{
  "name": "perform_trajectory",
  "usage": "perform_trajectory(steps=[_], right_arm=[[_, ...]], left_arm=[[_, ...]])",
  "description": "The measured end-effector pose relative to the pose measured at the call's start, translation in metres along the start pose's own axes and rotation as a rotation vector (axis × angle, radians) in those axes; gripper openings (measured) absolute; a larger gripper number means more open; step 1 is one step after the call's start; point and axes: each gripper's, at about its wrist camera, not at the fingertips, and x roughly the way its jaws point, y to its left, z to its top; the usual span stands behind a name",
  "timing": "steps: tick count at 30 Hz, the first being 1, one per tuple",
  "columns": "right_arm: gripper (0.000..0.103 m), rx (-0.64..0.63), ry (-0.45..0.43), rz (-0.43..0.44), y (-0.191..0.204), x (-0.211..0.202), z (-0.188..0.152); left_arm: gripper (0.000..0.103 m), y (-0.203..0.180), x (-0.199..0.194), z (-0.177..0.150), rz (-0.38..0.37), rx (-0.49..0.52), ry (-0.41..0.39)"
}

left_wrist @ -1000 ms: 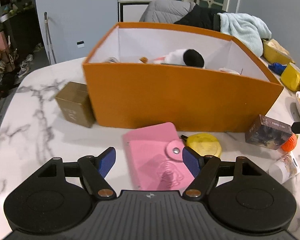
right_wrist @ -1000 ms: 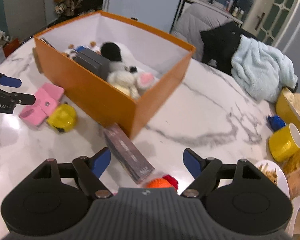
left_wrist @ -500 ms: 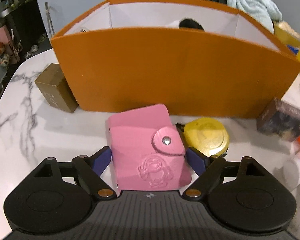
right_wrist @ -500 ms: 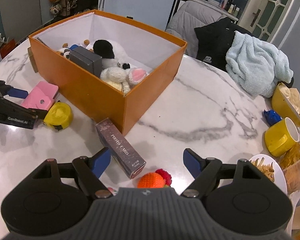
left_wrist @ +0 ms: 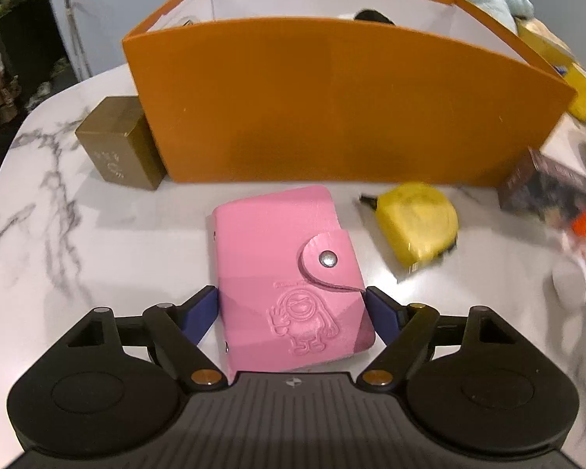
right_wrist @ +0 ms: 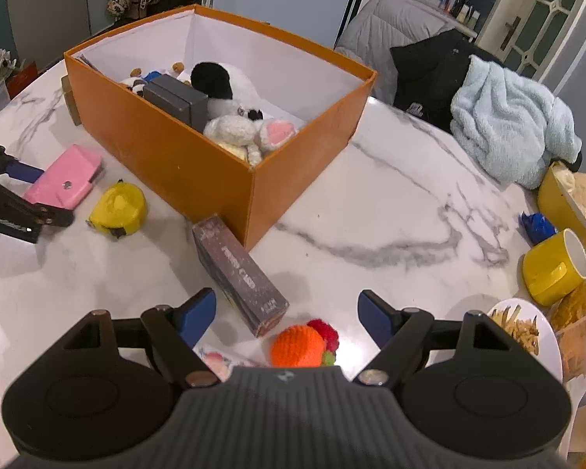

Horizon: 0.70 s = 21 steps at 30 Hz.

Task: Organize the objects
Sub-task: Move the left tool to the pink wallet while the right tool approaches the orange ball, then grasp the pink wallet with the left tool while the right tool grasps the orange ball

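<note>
On a white marble desk [right_wrist: 390, 203], the left hand-held gripper [left_wrist: 292, 308] straddles a pink snap-button card wallet [left_wrist: 289, 273], its blue fingertips [left_wrist: 201, 308] spread at the wallet's two sides; whether they are touching or merely flanking it cannot be told. The wallet lies flat on the desk in front of the near wall of an open orange box [left_wrist: 343, 105]. At the far left of the left wrist view a small brown box [left_wrist: 117, 148] stands against the orange box's corner. Just right of the wallet sits a yellow tape measure [left_wrist: 418, 226], and farther right, by the orange box's other corner, a dark carton [right_wrist: 238, 269] lies on its side. Inside the orange box are a grey case [right_wrist: 175, 101] and a black-and-white plush toy [right_wrist: 230, 113]. The right hand-held gripper [right_wrist: 287, 312] hangs open and holds nothing above an orange knitted ball [right_wrist: 297, 346] near the carton's end. At the desk's right edge are a yellow mug [right_wrist: 554, 269], a plate of fries [right_wrist: 523, 332] and a pale blue fleece [right_wrist: 511, 121].
</note>
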Motion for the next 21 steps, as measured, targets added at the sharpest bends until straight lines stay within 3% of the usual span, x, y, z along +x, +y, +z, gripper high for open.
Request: perform_trajectory(steps=[6,15,21], right_arm=[[0.082,0.068,0.089,-0.002,-0.019,0.014,-0.011],[0.062,0.146,0.119,0.018,-0.021,0.035,-0.018],[0.045,0.092,0.148,-0.021,-0.011,0.045,-0.019]], left_arm=[[0.094,0.017,-0.011,-0.021,-0.015,0.033,0.017],[0.094,0.021,-0.021,-0.036,-0.047,0.09,0.033],[0.095,0.011,-0.032,-0.051,-0.103,0.168,0.047]])
